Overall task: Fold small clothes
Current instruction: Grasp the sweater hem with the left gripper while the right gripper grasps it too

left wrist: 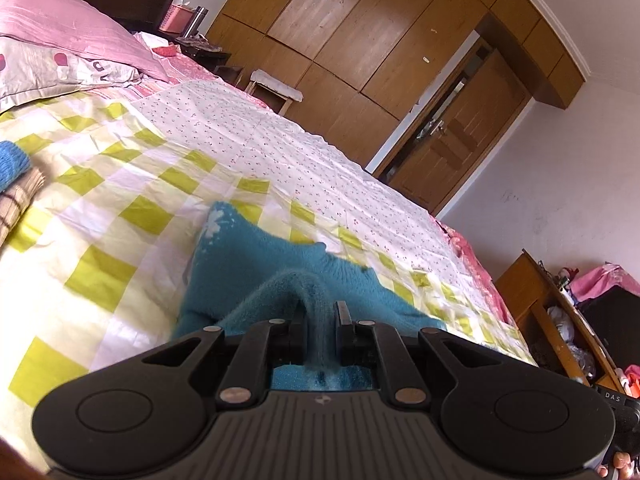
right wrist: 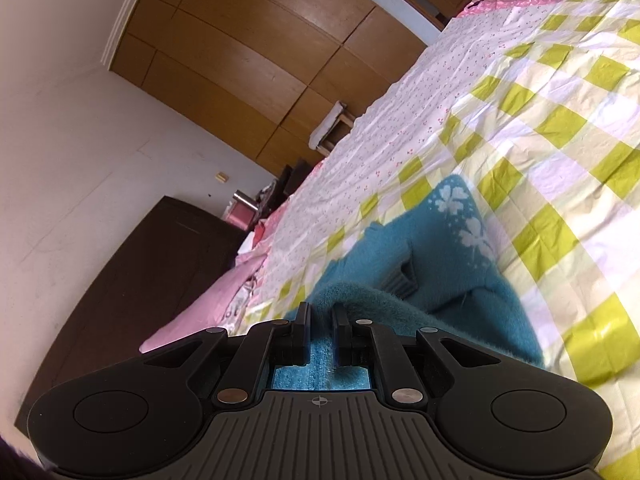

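Note:
A small teal knit sweater (left wrist: 248,264) with white flower marks lies on the bed's green-and-white checked sheet (left wrist: 100,208). My left gripper (left wrist: 320,312) is shut on a raised fold of the sweater, which runs up between the fingers. In the right wrist view the same teal sweater (right wrist: 440,248) spreads ahead, its white flowers at the far end. My right gripper (right wrist: 320,314) is shut on another edge of the sweater, teal fabric pinched between the fingers.
A folded stack, blue knit (left wrist: 12,160) on a tan plaid piece (left wrist: 16,204), lies at the left. Pink pillows (left wrist: 60,28) lie at the bed's head. Wooden wardrobes (left wrist: 340,32), a door (left wrist: 460,132) and a cluttered wooden shelf (left wrist: 552,320) stand beyond the bed.

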A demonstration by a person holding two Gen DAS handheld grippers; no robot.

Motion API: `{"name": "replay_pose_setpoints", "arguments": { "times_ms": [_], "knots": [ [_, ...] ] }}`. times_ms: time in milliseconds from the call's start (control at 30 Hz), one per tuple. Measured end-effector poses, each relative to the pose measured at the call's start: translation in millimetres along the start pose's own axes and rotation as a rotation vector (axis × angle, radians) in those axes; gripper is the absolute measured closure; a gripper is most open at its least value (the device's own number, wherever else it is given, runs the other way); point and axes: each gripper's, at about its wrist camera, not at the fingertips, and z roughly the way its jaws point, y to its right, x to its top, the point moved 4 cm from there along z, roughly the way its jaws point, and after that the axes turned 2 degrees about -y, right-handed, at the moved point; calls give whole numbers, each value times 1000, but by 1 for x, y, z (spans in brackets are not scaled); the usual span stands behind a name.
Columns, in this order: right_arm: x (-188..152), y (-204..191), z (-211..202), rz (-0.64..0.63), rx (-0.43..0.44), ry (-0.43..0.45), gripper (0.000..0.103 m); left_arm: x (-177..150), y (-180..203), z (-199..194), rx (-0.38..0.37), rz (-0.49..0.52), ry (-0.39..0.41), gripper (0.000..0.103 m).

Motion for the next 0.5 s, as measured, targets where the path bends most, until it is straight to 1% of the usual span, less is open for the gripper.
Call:
{"name": "replay_pose_setpoints", "arguments": {
  "times_ms": [200,500],
  "knots": [
    [13,9,24,8,-9,15,92,15,-6,29,8,-8,9,86],
    [35,19,53,15,-30,40,92,35,-13,58,43,-3,31,86]
  ]
}}
